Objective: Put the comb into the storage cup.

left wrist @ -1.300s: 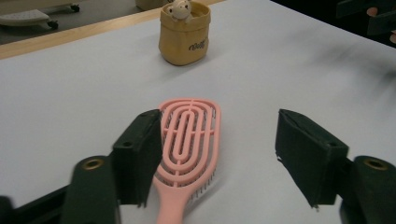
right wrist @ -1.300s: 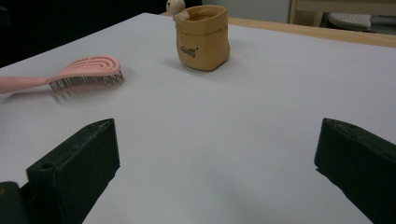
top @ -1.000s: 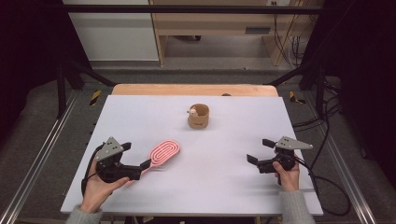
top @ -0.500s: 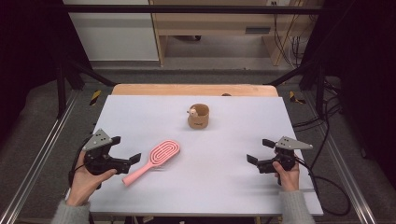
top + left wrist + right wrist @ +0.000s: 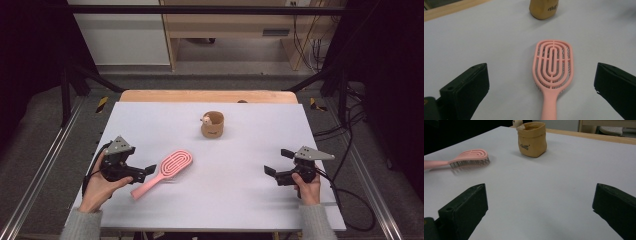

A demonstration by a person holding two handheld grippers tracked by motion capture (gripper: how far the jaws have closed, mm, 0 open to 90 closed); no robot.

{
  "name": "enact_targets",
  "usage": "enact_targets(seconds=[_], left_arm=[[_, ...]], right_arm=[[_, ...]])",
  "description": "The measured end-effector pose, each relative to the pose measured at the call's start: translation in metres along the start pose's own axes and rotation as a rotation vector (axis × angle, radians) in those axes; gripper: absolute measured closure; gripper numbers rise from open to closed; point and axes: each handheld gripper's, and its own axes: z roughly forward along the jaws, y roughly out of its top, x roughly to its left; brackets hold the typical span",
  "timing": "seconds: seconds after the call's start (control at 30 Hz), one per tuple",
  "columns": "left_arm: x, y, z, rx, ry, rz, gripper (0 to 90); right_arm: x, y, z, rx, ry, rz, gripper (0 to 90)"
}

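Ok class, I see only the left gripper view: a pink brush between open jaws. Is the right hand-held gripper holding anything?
Observer: No, the right hand-held gripper is open and empty, over the table's right side, far from the brush.
Operator: What's in the tan pot?
Observer: A small bear figure peeks over its rim.
Operator: Bristles up or down?
Observer: Down, against the table.

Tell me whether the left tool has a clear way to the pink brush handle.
Probably yes. The left tool is open, its jaws standing to either side of the pink brush, whose handle runs toward the camera between them. Only bare table lies between; the tan pot stands well beyond.
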Motion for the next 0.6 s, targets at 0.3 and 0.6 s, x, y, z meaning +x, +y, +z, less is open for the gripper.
enact_targets(seconds=[0.3, 0.6], left_arm=[[-0.002, -0.008, 0.016, 0.075, -0.008, 0.018, 0.0], [-0.005, -0.014, 0.027, 0.139, -0.011, 0.038, 0.0]], right_arm=[[0.000, 0.000, 0.000, 0.000, 0.001, 0.000, 0.4], [0.000, 0.000, 0.000, -0.001, 0.002, 0.000, 0.4]])
